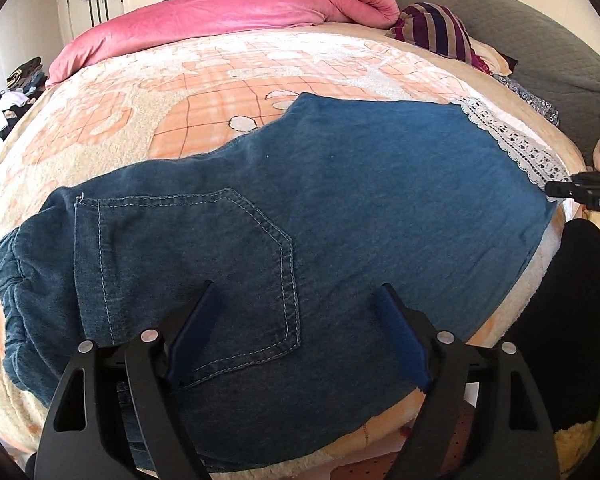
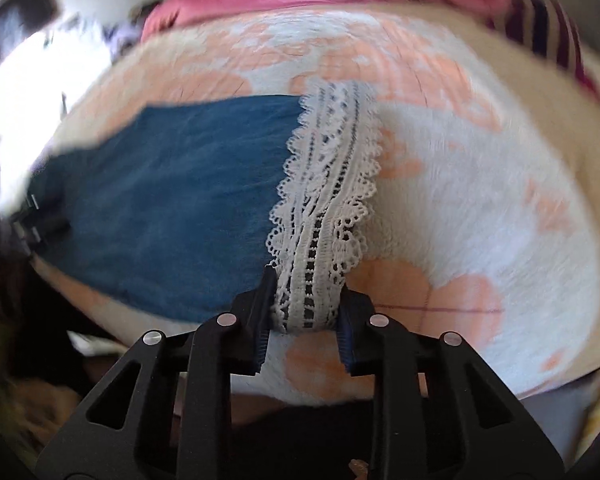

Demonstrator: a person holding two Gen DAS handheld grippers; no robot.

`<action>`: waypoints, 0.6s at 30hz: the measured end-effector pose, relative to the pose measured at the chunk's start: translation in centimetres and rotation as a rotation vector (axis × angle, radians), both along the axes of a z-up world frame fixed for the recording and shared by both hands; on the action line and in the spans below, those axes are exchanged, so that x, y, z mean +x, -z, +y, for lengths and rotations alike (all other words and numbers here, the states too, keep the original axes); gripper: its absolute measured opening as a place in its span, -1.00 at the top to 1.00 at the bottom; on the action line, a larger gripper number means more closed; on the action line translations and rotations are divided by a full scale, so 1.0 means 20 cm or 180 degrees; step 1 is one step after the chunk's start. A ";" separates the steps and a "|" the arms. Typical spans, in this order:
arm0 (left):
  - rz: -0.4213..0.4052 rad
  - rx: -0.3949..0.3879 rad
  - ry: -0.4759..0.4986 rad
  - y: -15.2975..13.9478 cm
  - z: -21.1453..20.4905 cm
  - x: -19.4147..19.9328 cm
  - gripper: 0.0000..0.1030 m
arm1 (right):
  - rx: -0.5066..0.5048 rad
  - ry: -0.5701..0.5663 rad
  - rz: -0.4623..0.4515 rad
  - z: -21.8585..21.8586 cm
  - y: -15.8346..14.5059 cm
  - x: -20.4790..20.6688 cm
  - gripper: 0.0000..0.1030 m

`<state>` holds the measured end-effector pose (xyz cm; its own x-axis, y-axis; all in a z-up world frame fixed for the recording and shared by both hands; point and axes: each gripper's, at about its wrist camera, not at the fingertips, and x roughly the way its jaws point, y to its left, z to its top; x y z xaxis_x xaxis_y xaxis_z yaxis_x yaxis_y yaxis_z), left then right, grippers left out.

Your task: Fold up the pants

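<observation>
Left wrist view, from left edge to right: clothes heaped (image 1: 18, 84) at upper left beyond the bed; pink duvet (image 1: 228, 12) bunched along the top, clear of the work area; denim pants (image 1: 260, 216) laid flat across the middle of the peach-and-white blanket (image 1: 140, 112), waistband gathered at left, back pocket (image 1: 188, 276) facing up at lower centre, lace hem (image 1: 512, 140) at right, apparently already doubled leg on leg; left gripper (image 1: 298, 292) at bottom centre, jaws spread wide over the pocket, nothing pinched, likely poised to pin or take the seat end; striped pillow (image 1: 440, 32) at upper right; tip of the right gripper (image 1: 572, 190) at the right edge, at the hem. Right wrist view, blurred: denim at left and centre; right gripper (image 2: 306, 280) at bottom centre, fingers (image 2: 260, 304) narrowed onto the near end of the lace band (image 2: 328, 208), clamped on it as far as can be judged; probably so the hem can be carried toward the waist.
</observation>
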<state>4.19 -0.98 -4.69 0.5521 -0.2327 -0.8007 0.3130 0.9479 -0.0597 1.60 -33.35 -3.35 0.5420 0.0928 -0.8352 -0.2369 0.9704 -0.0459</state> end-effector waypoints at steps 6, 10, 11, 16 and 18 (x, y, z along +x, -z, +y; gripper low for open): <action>0.0002 -0.0021 0.0001 0.01 0.00 0.01 -0.55 | -0.0381 0.0058 0.0101 0.02 0.10 0.04 0.57; -0.0021 -0.0014 0.0004 0.02 0.00 0.00 -0.55 | -0.0298 0.0219 0.0090 -0.03 0.10 0.03 0.29; -0.0025 -0.0013 0.0002 0.02 0.00 0.00 -0.55 | -0.0254 0.0261 0.0090 -0.05 0.09 0.01 0.23; -0.0078 -0.0048 0.0009 0.01 0.01 -0.01 -0.56 | -0.0171 0.0552 -0.0017 -0.14 0.05 -0.07 -0.23; -0.0087 -0.0073 0.0000 0.00 0.02 -0.02 -0.56 | -0.0216 0.0622 -0.0103 -0.15 0.03 -0.09 -0.34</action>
